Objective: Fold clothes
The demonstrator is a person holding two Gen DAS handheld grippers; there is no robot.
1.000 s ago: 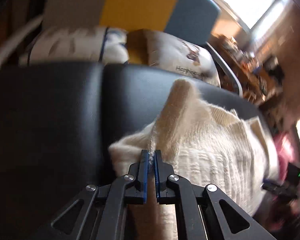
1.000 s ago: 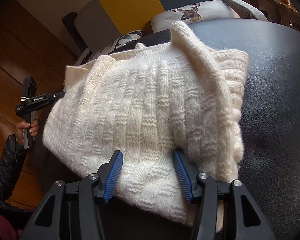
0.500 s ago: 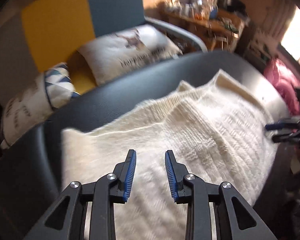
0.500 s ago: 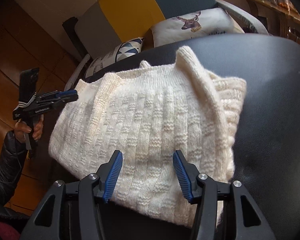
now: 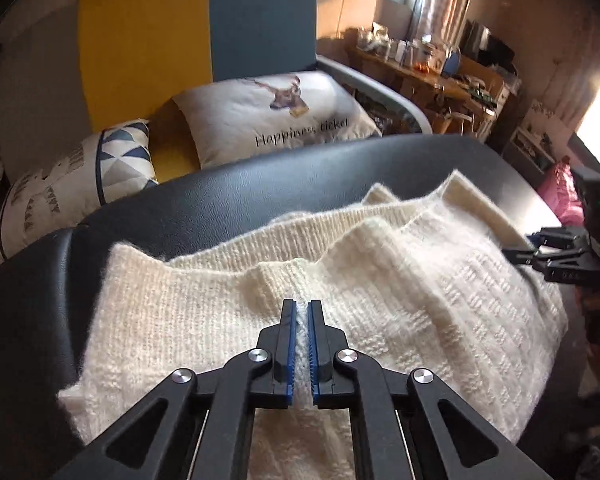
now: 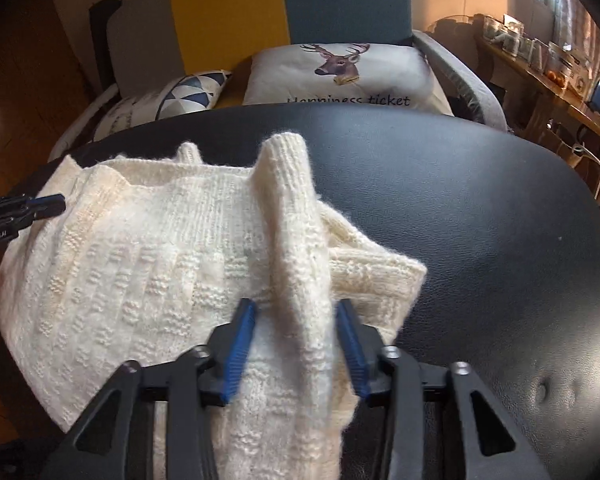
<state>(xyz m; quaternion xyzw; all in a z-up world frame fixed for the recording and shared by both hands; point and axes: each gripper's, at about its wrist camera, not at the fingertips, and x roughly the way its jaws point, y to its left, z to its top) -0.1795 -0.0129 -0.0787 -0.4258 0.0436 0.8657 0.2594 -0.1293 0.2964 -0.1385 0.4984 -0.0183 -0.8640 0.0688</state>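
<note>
A cream knitted sweater [image 5: 440, 300] lies partly folded on a black leather surface [image 5: 260, 192]. My left gripper [image 5: 301, 309] is shut on a pinch of knit near the sweater's near-left part. In the right wrist view the sweater [image 6: 140, 260] has a raised ridge of fabric running toward me. My right gripper [image 6: 295, 312] is open, with one blue pad on each side of that ridge. The left gripper [image 6: 54, 205] shows at the sweater's far left edge, and the right gripper [image 5: 524, 245] shows at its right edge in the left wrist view.
Behind the black surface [image 6: 480, 220] stands a yellow and blue armchair [image 5: 204, 32] with a deer cushion [image 5: 276, 116] and a triangle-patterned cushion [image 5: 116, 160]. A wooden shelf with jars [image 5: 428, 68] runs along the right wall. A pink bag [image 5: 560, 196] sits far right.
My left gripper let go of the fabric it held, swung over the sweater open, and has now closed on a pinch of knit. My right gripper stayed open and moved onto the raised ridge.
</note>
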